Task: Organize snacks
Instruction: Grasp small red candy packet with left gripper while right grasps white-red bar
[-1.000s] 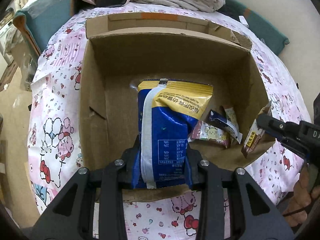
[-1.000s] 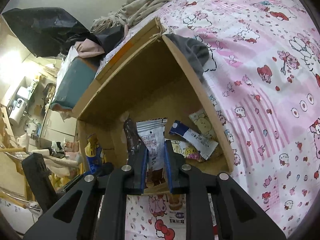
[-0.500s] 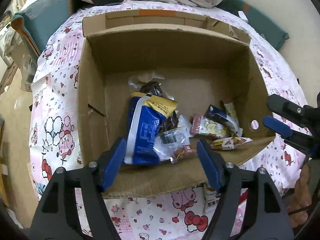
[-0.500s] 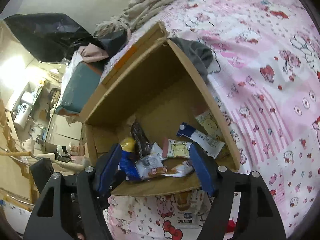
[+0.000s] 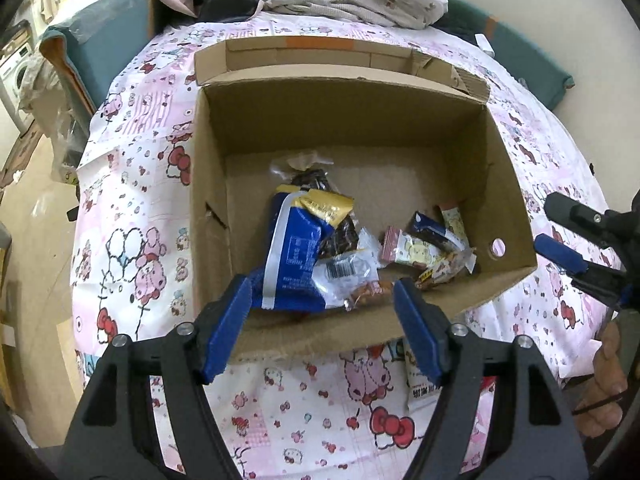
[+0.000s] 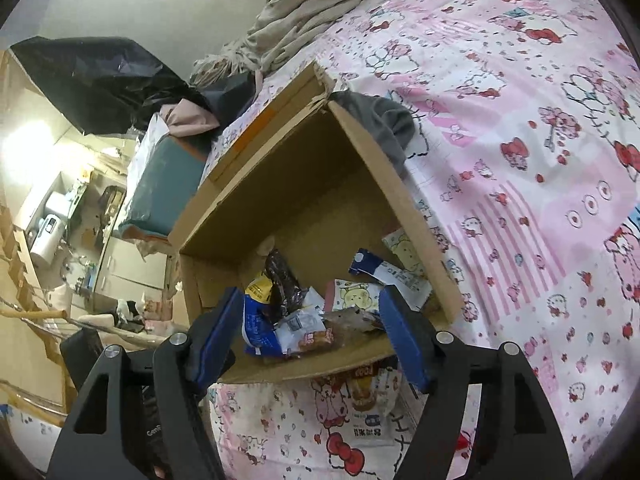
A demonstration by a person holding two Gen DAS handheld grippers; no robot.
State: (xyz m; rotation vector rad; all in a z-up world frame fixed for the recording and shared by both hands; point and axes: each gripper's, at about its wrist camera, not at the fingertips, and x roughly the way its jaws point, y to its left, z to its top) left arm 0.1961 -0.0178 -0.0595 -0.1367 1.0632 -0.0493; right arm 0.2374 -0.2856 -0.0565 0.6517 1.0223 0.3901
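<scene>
Snacks deposited in the cardboard box; both grippers empty, jaws wide apart.

The left gripper [image 5: 322, 312] and the right gripper [image 6: 310, 334] are held above the near wall of the cardboard box [image 5: 208, 184], jaws spread and nothing gripped, a stance judged to suit withdrawal for another packet. The blue-and-gold bag [image 5: 294, 256] is seen lying on the box floor, tilted toward 1 o'clock, glossy and crumpled. A clear barcode packet [image 5: 346, 270] rests against it at 3 o'clock, and small cartoon-printed packets [image 5: 408, 248] are piled further toward 3 o'clock. One white packet [image 6: 370, 410] is left on the patterned sheet [image 6: 540, 200] at 6 o'clock of the box.
</scene>
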